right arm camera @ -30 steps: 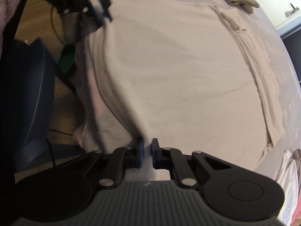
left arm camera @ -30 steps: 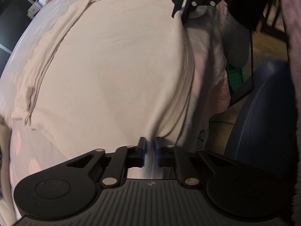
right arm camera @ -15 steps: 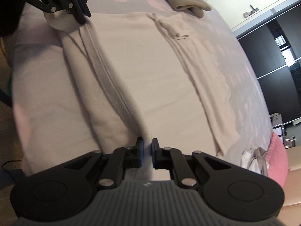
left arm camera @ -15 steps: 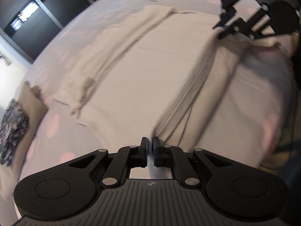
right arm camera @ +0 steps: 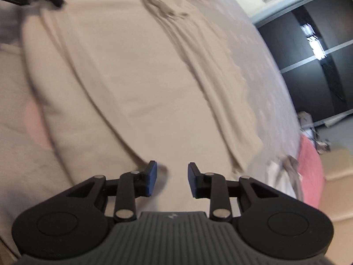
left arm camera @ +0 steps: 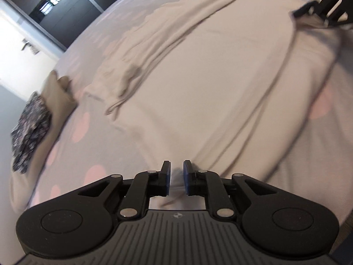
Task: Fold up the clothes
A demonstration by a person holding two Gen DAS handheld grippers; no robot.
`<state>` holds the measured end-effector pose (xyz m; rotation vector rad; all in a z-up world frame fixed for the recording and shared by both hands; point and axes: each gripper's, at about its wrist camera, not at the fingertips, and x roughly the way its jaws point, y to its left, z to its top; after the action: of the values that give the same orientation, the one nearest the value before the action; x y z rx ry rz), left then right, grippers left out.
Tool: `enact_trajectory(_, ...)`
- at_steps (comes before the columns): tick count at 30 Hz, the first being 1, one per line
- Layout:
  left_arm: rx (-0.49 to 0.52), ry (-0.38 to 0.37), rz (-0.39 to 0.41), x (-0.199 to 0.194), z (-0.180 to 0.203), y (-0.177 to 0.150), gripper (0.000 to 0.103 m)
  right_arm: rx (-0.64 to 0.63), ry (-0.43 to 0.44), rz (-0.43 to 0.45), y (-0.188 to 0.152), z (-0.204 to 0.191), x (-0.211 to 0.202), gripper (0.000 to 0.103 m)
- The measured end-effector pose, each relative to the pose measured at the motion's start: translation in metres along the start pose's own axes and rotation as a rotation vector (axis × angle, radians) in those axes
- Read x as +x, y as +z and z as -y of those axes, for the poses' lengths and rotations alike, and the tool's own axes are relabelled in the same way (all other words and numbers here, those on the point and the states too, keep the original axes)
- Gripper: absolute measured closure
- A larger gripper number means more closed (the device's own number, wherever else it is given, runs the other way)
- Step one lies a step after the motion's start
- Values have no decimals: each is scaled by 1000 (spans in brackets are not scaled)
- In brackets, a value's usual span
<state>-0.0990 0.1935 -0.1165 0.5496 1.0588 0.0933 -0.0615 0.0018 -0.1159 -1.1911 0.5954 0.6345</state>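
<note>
The beige garment (left arm camera: pixel 198 84) lies spread on the bed (left arm camera: pixel 72 132), directly ahead of both tools, its near edge doubled over into a long fold running away from the left tool (left arm camera: pixel 176 175). That tool's jaws stand slightly apart with cloth just between them, nothing pinched. The right tool (right arm camera: pixel 172 178) is spread wide above the fabric, gripping nothing. My reading: one lengthwise fold has been laid and released (the frames are blurred, so the hem detail is unclear). The next move likely calls for regripping an edge or the bunched sleeve (left arm camera: pixel 123 75) beyond and left of the left tool, then folding across.
</note>
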Motion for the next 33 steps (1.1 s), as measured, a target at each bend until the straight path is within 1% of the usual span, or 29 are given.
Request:
enact_trajectory(1, -14, 16, -11, 1, -4, -1, 91, 18, -35, -19, -2, 5, 2, 70)
enact_trajectory(2, -29, 32, -21, 3, -8, -2, 91, 45, -48, -32, -5, 12, 4, 70)
enact_trajectory(4, -56, 72, -41, 3, -18, -3, 91, 115, -51, -59, -9, 27, 8, 70)
enact_trajectory(6, -102, 81, -33, -1, -32, -4, 91, 164, -46, -63, -14, 38, 5, 70)
enact_trajectory(9, -131, 39, 7, -13, -44, -5, 89, 203, -29, -55, -15, 48, 3, 70)
enact_trajectory(11, -134, -24, 41, -20, -49, -6, 85, 225, -1, -50, -19, 52, 1, 70)
enact_trajectory(15, -120, -103, 101, -32, -52, -8, 82, 277, 54, -45, -26, 58, -3, 70)
enact_trajectory(17, -88, -118, 129, -37, -49, -10, 74, 310, 93, -34, -32, 60, -9, 70)
enact_trajectory(18, -68, -123, 128, -37, -46, -11, 71, 325, 116, -24, -33, 59, -9, 67)
enact_trajectory(19, -49, -128, 127, -37, -44, -11, 64, 330, 134, -17, -34, 57, -11, 65)
enact_trajectory(20, -30, -132, 125, -38, -42, -12, 62, 334, 152, -10, -35, 54, -13, 62)
enact_trajectory(21, -10, -137, 124, -38, -39, -13, 62, 323, 173, -7, -36, 48, -17, 57)
enact_trajectory(23, 21, -139, 112, -37, -36, -16, 62, 252, 213, 5, -36, 32, -27, 55)
enact_trajectory(26, 62, -111, 100, -33, -32, -20, 62, 144, 270, 23, -37, 8, -42, 53)
enact_trajectory(28, 107, -93, 98, -31, -27, -21, 62, 68, 273, 13, -39, -6, -44, 53)
enact_trajectory(30, 149, -75, 102, -28, -22, -21, 62, -10, 260, 2, -42, -19, -45, 48)
enact_trajectory(33, 193, -73, 109, -25, -17, -18, 62, -61, 256, -13, -45, -29, -46, 47)
